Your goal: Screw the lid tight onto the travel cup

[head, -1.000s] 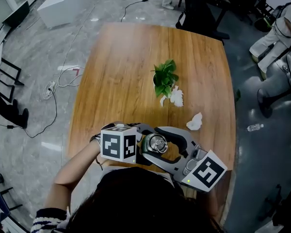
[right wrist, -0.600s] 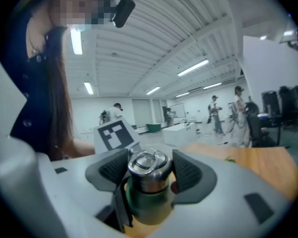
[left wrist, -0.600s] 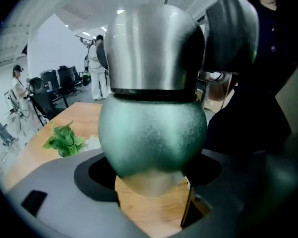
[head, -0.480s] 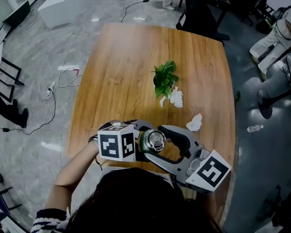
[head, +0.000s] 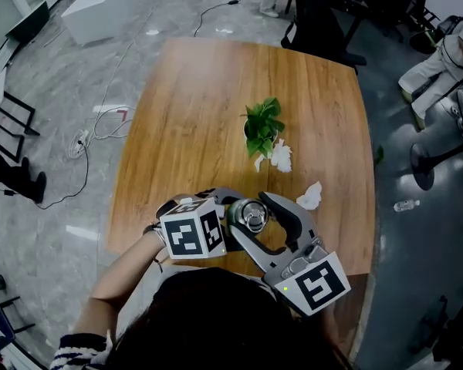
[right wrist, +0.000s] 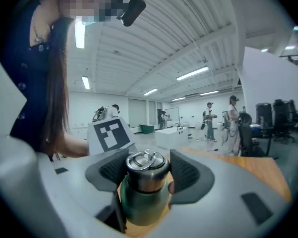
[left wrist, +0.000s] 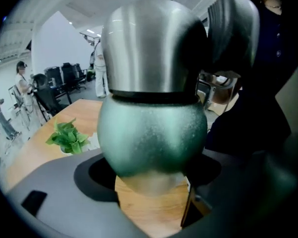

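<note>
Pinching the green cup [left wrist: 151, 133] round its fat body is the left claw [left wrist: 154, 182], with a jaw pressed to each side. The right claw [right wrist: 148, 175] comes in from the other side and squeezes the shiny metal lid [right wrist: 146, 163] between its two dark pads. The lid sits on top of the cup and has a small ring lying flat on it. The cup is upright, close to the person, over the near edge of the wooden table [head: 193, 114]. I cannot tell if it rests on the wood. A bit further out lies a scrunched white tissue [head: 310, 194]. Past that, near the middle of the table, stands a small green plant [head: 262, 124] with more white tissue just beside it. Beyond the table is grey floor [head: 69, 83] with cables [head: 100, 126] on it.
</note>
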`<state>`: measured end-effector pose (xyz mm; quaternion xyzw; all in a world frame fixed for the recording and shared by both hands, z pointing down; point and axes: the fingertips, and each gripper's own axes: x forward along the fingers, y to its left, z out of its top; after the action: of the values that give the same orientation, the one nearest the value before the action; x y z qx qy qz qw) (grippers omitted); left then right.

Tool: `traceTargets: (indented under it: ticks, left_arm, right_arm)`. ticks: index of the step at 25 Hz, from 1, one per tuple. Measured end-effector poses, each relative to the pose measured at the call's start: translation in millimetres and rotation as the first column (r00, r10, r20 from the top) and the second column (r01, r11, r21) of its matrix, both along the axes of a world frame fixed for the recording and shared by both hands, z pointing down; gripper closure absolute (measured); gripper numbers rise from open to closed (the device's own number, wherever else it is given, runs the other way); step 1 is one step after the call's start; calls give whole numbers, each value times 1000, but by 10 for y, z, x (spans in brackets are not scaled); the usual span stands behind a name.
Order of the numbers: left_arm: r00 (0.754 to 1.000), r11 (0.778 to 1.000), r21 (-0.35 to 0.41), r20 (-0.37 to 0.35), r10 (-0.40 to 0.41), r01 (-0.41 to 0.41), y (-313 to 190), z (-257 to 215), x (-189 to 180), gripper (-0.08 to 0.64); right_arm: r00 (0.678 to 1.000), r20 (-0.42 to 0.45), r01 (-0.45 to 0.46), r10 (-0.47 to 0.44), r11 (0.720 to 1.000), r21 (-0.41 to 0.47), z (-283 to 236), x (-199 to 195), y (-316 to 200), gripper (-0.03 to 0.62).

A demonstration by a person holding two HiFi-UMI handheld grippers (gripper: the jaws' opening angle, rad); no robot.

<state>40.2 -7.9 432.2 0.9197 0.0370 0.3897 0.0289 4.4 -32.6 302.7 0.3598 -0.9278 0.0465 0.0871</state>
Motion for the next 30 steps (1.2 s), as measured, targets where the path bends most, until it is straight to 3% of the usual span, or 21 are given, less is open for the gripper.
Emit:
traceTargets:
  ticks: [3, 7, 10, 12, 14, 20, 22, 24, 27, 30]
  left_arm:
    - [999, 998, 47, 25, -39, 38, -82, 51, -14, 172]
    - [987, 988, -15, -46, 155, -156, 170, -29, -8, 172]
    - [966, 966, -36, -64, 252, -255, 335, -59, 7, 172]
    - [969, 970, -22, -54, 242, -243, 332, -25, 36, 172]
    - [980, 981, -12, -47, 193, -194, 264, 4, 60, 172]
    - [1000, 998, 56, -12, 23, -22, -10, 46, 47, 172]
    - [999, 998, 43, -25, 45, -44, 16, 26, 34, 172]
    - [990, 992, -5, -60, 129, -129, 139, -14, 10, 172]
    - [965, 964, -89, -98, 241, -250, 357, -58, -31, 172]
    - [961, 954, -134, -110, 254, -267, 457, -58, -1, 172]
  right_arm:
    - [999, 2, -40, 40, 999, -13, 27, 2, -10, 318]
    - [981, 120, 168, -155, 979, -111, -32, -31, 163, 314]
    - [956, 116, 279, -269, 956, -87, -54, -85, 267, 314]
    - [965, 81, 253, -249, 967, -43, -35, -118, 260, 316]
    - [983, 56, 174, -173, 984, -21, -10, -118, 195, 314]
    - [999, 53, 0, 1, 999, -32, 30, -28, 23, 314]
    - [996, 81, 35, -31, 998, -48, 3, -32, 55, 316]
    - [987, 88, 138, -132, 989, -61, -25, -61, 163, 316]
    - [961, 54, 275, -271, 959, -69, 0, -93, 311, 316]
    - [964, 19, 266, -265, 963, -50, 49, -109, 286, 316]
